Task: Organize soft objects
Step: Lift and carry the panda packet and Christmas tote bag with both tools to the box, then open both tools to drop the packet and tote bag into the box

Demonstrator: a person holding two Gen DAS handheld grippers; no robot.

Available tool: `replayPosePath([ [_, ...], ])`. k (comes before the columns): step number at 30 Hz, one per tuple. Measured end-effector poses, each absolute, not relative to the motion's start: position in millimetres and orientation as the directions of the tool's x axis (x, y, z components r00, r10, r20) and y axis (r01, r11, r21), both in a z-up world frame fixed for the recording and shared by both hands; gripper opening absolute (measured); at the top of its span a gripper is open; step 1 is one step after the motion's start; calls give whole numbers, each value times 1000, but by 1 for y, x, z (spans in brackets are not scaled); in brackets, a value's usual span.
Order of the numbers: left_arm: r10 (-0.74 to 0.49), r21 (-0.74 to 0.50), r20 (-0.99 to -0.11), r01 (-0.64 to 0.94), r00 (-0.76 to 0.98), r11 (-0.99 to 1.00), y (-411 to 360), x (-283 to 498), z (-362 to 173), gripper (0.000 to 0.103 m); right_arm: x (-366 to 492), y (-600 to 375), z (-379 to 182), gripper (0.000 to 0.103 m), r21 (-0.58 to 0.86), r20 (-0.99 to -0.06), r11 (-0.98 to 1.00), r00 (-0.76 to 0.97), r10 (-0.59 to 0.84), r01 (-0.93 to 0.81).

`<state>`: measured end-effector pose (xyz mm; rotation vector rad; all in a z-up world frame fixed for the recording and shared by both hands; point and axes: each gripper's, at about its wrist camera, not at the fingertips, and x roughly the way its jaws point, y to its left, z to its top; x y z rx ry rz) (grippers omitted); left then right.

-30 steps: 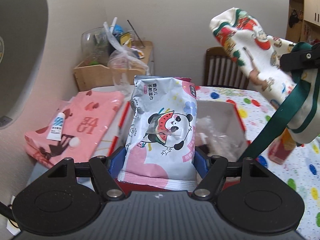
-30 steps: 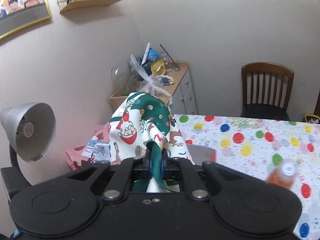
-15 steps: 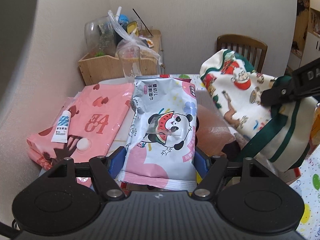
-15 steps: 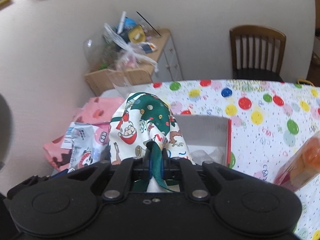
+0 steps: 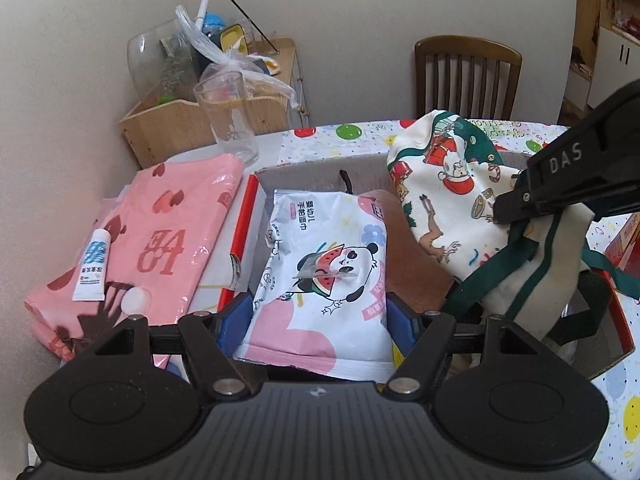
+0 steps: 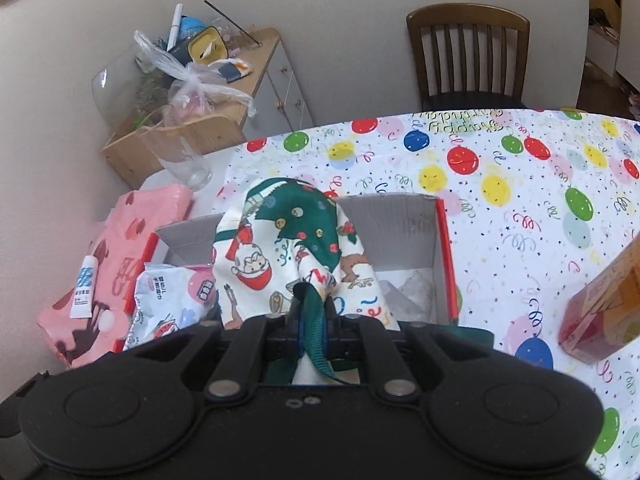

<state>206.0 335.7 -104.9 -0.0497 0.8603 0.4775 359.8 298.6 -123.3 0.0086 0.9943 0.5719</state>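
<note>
My left gripper (image 5: 318, 320) is shut on a wet-wipes pack with a panda print (image 5: 324, 272) and holds it over the left half of a red-edged cardboard box (image 5: 246, 216). My right gripper (image 6: 312, 324) is shut on a Christmas-print cloth bag with green straps (image 6: 288, 256), which hangs over the same box (image 6: 442, 240). In the left wrist view the bag (image 5: 452, 196) is at the right side of the box. The pack also shows in the right wrist view (image 6: 168, 300). Something brown (image 5: 416, 276) lies in the box under them.
A pink package (image 5: 160, 236) with a small white tube (image 5: 92, 264) on it lies left of the box. A clear glass (image 5: 230, 116) and a wooden crate with clutter (image 5: 176, 120) stand behind. An orange carton (image 6: 604, 312) is on the balloon-print tablecloth (image 6: 500, 184). A chair (image 6: 468, 52) stands beyond the table.
Both grippers have come down and forward over the box. The Christmas bag has dropped from high at the right to just above the box; the wipes pack now tilts into it.
</note>
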Motion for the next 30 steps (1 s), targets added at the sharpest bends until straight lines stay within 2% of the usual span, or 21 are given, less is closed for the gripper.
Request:
replayPosePath([
  [8, 350, 117, -773, -423, 529, 899, 345, 212, -122, 71, 364, 315, -146, 9, 263, -821, 862, 368, 436, -434],
  [19, 277, 40, -816, -428, 507, 903, 353, 212, -138, 71, 367, 319, -156, 17, 256, -836, 851, 337, 433, -458],
  [23, 257, 10, -816, -431, 518, 902, 356, 210, -138, 72, 365, 315, -152, 25, 278, -826, 831, 321, 463, -481],
  [25, 251, 2, -813, -428, 526, 904, 355, 208, -136, 72, 362, 313, -148, 34, 291, -815, 814, 316, 486, -503],
  [30, 251, -13, -798, -431, 549, 902, 352, 202, -129, 73, 349, 304, -135, 42, 287, -795, 781, 318, 517, -554],
])
